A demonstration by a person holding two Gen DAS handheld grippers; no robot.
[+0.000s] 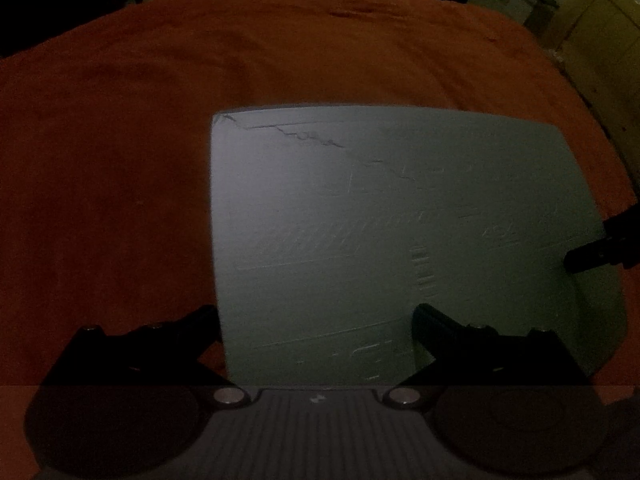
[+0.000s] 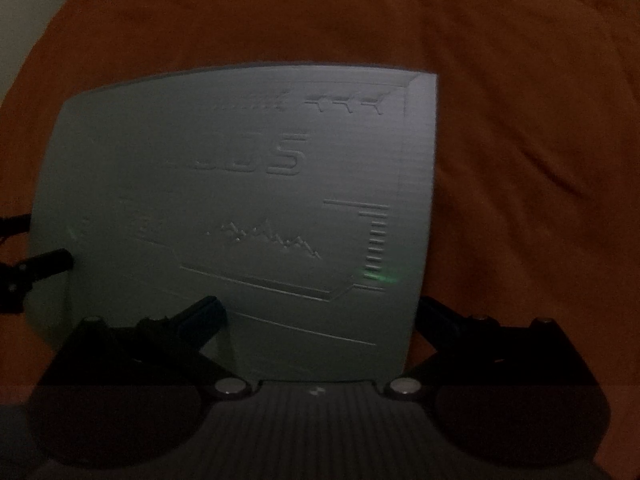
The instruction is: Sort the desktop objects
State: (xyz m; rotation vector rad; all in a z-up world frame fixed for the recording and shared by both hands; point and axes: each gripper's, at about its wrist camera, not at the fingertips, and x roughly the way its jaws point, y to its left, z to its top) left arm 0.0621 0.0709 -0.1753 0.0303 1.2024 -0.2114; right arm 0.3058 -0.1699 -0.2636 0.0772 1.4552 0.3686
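A flat silver-grey laptop (image 1: 400, 240), lid closed with engraved lines, lies on the orange cloth. It also shows in the right wrist view (image 2: 240, 208). My left gripper (image 1: 316, 316) is open, its jaws straddling the laptop's left near corner: one finger on the cloth, one over the lid. My right gripper (image 2: 320, 308) is open, straddling the laptop's right near edge. The other gripper's dark fingertip shows at the laptop's right edge in the left wrist view (image 1: 592, 256) and at its left edge in the right wrist view (image 2: 48, 264).
The orange cloth (image 1: 120, 160) covers the whole table. A light wooden cabinet (image 1: 600, 40) stands beyond the table's right edge. The scene is dim.
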